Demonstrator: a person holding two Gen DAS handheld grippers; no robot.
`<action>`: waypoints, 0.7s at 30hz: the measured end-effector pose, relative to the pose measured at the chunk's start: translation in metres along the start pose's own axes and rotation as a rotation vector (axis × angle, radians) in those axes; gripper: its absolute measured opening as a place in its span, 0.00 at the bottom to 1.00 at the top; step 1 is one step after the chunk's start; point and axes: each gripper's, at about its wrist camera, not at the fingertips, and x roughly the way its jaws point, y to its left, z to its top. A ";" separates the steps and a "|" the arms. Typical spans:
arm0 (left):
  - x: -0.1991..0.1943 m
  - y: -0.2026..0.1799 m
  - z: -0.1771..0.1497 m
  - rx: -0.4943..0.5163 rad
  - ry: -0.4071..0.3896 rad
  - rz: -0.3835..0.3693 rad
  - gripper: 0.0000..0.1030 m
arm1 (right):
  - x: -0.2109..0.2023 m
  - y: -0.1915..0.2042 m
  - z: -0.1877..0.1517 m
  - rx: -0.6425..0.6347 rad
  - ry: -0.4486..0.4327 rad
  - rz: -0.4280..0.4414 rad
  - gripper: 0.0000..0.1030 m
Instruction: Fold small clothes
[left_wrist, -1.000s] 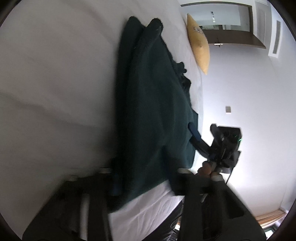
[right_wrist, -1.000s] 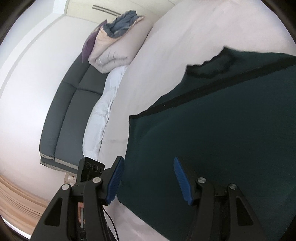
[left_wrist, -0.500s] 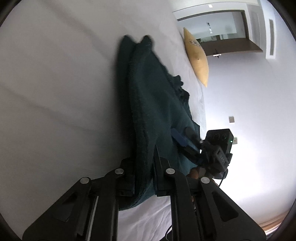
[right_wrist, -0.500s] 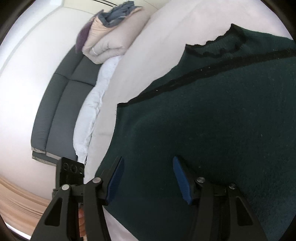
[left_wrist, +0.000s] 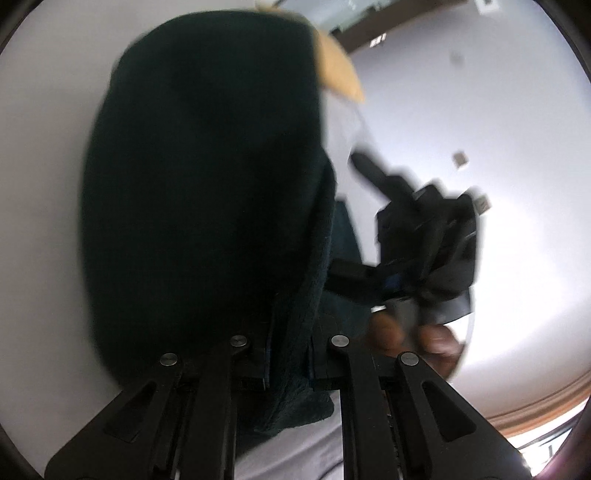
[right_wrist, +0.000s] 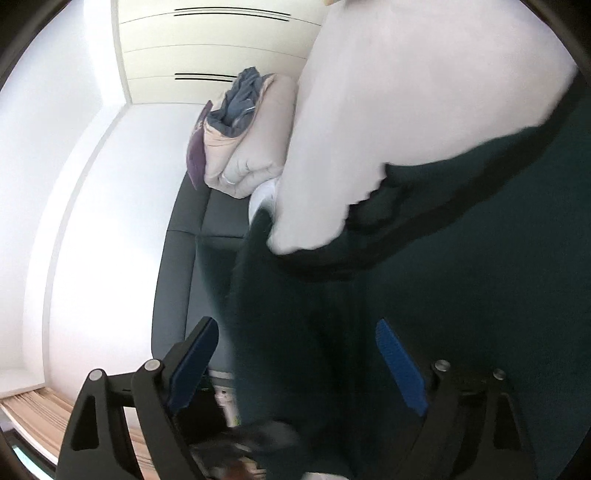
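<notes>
left gripper pinching the green garment, right one spread wide

nearest the left wrist camera, the left gripper (left_wrist: 288, 354) has its jaws clamped on a fold of the dark green garment (left_wrist: 207, 192), which hangs in a blurred mass over the white bed (left_wrist: 40, 147). in the right wrist view the right gripper (right_wrist: 299, 365) has its blue pads (right_wrist: 400, 369) wide apart, the garment between them, ungripped. further off: a yellow pillow (left_wrist: 340, 70), a dark sofa (right_wrist: 184, 258), and folded bedding (right_wrist: 247, 136).
</notes>
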 end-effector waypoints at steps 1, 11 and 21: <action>0.013 -0.002 -0.006 0.003 0.021 0.008 0.11 | -0.004 -0.005 -0.001 0.004 0.008 -0.007 0.86; 0.026 -0.025 -0.025 0.116 0.024 0.132 0.11 | 0.004 -0.006 0.009 -0.046 0.017 -0.154 0.70; 0.027 -0.045 -0.037 0.151 0.038 0.119 0.11 | -0.012 -0.008 0.024 -0.095 -0.017 -0.333 0.15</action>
